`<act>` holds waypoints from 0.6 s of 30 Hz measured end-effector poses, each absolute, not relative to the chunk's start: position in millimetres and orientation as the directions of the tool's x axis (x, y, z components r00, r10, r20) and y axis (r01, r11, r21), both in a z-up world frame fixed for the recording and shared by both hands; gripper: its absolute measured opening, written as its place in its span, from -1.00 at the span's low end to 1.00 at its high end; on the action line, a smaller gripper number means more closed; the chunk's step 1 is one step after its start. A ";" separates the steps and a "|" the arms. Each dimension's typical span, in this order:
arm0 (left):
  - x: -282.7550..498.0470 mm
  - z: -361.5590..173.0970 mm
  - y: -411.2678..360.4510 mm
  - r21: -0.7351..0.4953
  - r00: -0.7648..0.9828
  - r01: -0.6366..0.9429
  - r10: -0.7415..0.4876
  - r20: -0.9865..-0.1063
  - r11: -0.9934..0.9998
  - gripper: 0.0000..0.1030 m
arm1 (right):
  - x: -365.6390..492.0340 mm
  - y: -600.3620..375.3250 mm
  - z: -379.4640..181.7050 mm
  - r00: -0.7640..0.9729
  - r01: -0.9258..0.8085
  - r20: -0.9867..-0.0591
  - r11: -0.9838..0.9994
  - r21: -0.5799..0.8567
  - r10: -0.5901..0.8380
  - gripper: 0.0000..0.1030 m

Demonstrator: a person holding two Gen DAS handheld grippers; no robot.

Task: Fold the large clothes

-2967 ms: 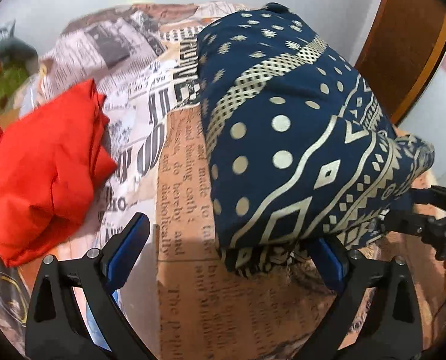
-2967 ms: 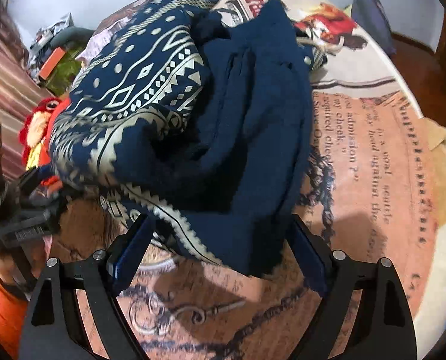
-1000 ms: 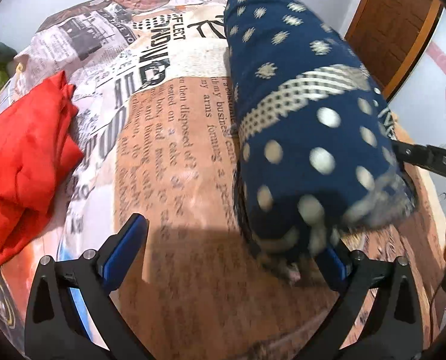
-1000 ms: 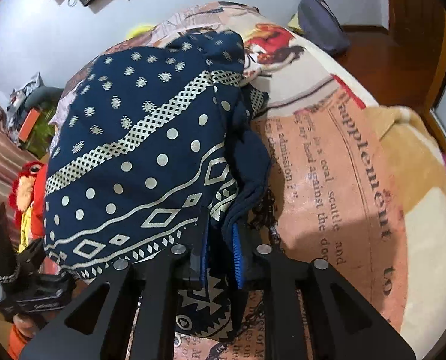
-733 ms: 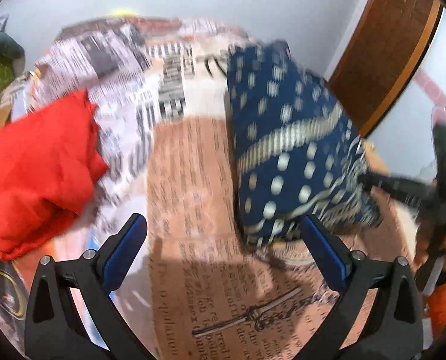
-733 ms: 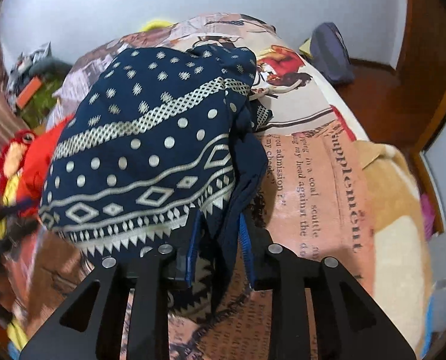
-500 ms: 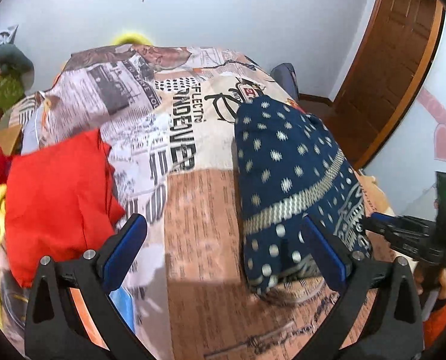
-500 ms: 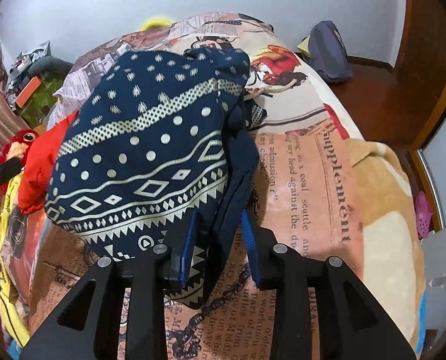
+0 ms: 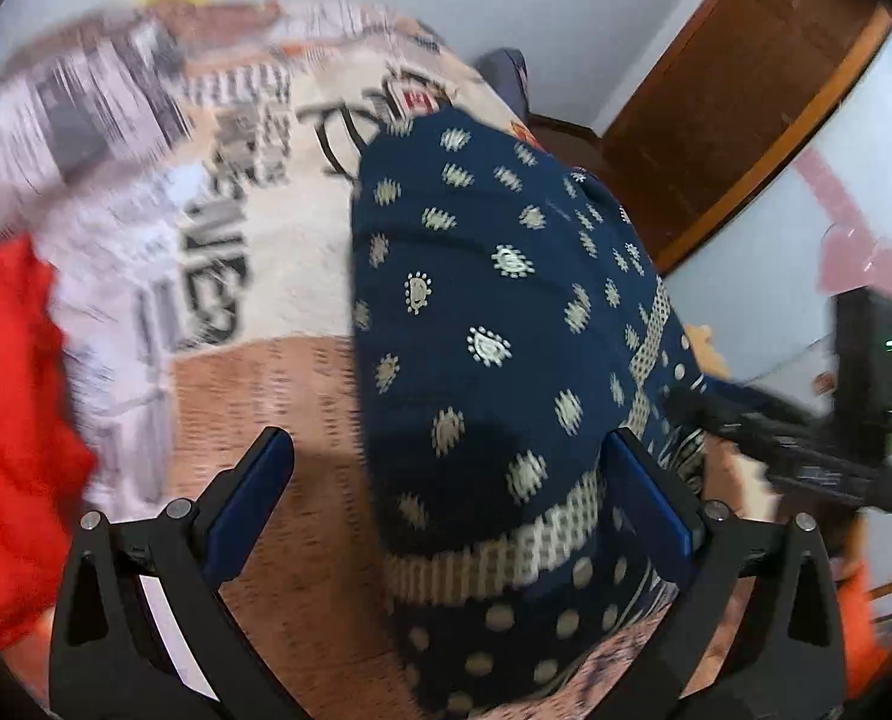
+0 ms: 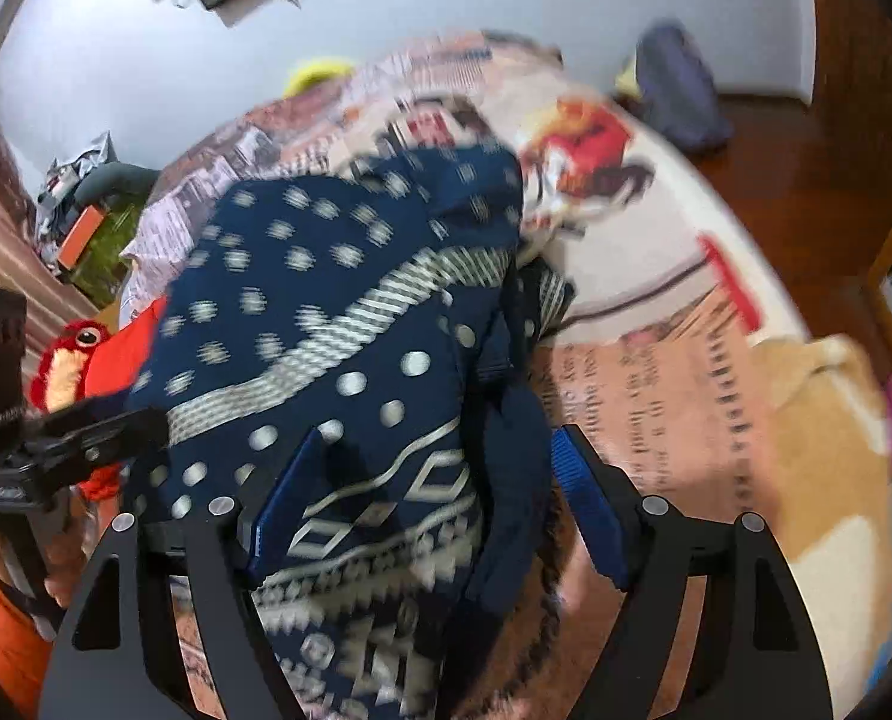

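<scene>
A folded navy garment with cream dots and geometric bands (image 9: 493,324) lies as a thick bundle on the printed bedspread (image 9: 266,396). It also fills the middle of the right wrist view (image 10: 350,336). My left gripper (image 9: 446,480) is open, its right finger against the bundle's near end. My right gripper (image 10: 434,492) is open, its jaws spread around the bundle's near edge without pinching it. The right gripper also shows in the left wrist view (image 9: 805,444).
A folded red garment (image 9: 8,420) lies at the left of the bed. A red plush toy (image 10: 68,360) sits beyond it. A wooden door (image 9: 733,96) stands to the right. A dark bag (image 10: 679,84) lies on the floor past the bed.
My right gripper has opened and let go of the navy garment's edge. Both grippers have moved in close over the bundle.
</scene>
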State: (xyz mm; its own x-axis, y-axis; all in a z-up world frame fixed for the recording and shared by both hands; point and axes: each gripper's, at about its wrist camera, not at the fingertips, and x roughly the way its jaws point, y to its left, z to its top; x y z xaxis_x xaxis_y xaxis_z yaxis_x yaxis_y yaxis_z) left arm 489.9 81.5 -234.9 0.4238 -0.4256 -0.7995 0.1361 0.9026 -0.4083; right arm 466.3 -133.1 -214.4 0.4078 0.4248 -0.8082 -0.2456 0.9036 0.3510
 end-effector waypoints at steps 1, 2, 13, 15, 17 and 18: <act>495.4 -240.2 83.9 -0.451 0.407 0.125 -0.460 -0.789 0.884 1.00 | 472.1 -134.2 -220.2 0.388 -0.235 -0.808 0.895 0.380 0.444 0.47; 500.8 -245.5 85.7 -0.487 0.392 0.114 -0.490 -0.779 0.866 1.00 | 479.3 -136.9 -227.3 0.362 -0.225 -0.798 0.876 0.426 0.481 0.47; 537.5 -276.5 84.9 -0.632 0.286 0.084 -0.626 -0.726 0.771 1.00 | 516.6 -136.2 -269.8 0.204 -0.213 -0.649 0.681 0.701 0.733 0.74; 537.8 -276.3 81.5 -0.626 0.287 0.085 -0.621 -0.729 0.775 1.00 | 518.8 -130.1 -272.1 0.179 -0.208 -0.627 0.652 0.729 0.758 0.66; 538.4 -275.6 79.2 -0.629 0.285 0.082 -0.623 -0.729 0.773 1.00 | 520.0 -124.9 -276.3 0.152 -0.180 -0.599 0.618 0.765 0.786 0.57; 538.6 -275.5 78.1 -0.632 0.281 0.079 -0.626 -0.728 0.771 1.00 | 519.1 -124.2 -276.1 0.155 -0.173 -0.597 0.616 0.768 0.787 0.53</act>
State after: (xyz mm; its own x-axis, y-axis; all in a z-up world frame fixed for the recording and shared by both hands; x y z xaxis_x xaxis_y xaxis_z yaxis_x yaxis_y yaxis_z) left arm 538.6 78.1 -275.5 0.2809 -0.6258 -0.7276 0.0786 0.7706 -0.6325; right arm 519.1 -124.2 -276.1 0.1553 0.7874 -0.5966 -0.1725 0.6163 0.7684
